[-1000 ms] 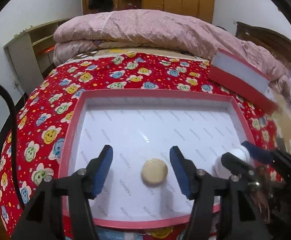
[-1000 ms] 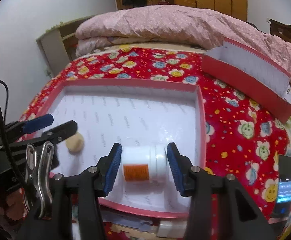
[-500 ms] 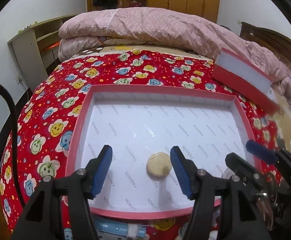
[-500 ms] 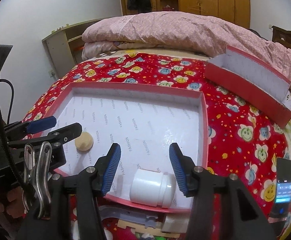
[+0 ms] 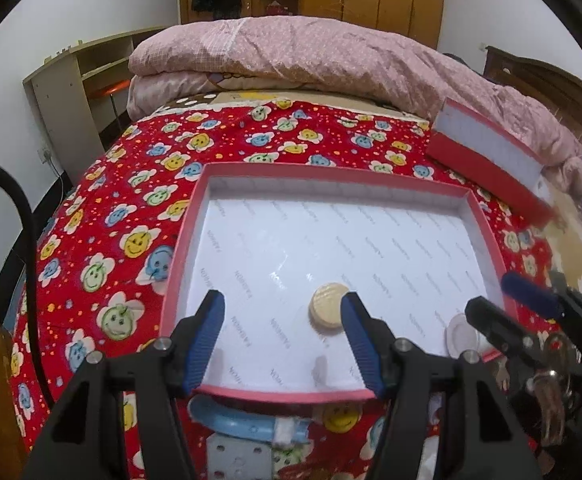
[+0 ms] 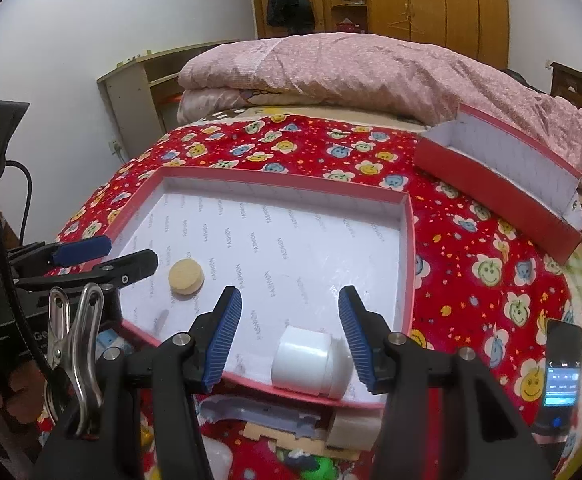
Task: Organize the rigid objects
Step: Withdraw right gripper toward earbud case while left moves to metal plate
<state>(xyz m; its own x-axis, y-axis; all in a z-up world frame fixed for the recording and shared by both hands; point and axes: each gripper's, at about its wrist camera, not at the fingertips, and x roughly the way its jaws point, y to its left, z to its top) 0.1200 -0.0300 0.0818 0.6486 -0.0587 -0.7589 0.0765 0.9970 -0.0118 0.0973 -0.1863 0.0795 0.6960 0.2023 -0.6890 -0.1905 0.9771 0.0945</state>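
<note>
A shallow red box [image 5: 183,240] [image 6: 409,248] with a white lining lies on the flowered bedspread. In it rests a round wooden disc [image 5: 329,306] [image 6: 185,276], just beyond the inner edge of my left gripper's right finger. My left gripper [image 5: 283,340] [image 6: 91,256] hovers open over the box's near edge and holds nothing. A white plastic bottle [image 6: 309,360] [image 5: 461,336] lies on its side in the near right corner of the box. My right gripper [image 6: 289,336] [image 5: 523,300] stands open above it, and its pads do not press on the bottle.
A red lid [image 6: 499,184] [image 5: 487,152] with a white inside lies tilted at the back right against a pink quilt [image 6: 371,72]. A phone [image 6: 563,368] lies on the bedspread at the right. Blue plastic and cardboard items [image 6: 267,416] sit under the box's near edge.
My right gripper has let go of the white bottle, which now lies in the box with its orange label out of sight. Both grippers have drawn back and up a little.
</note>
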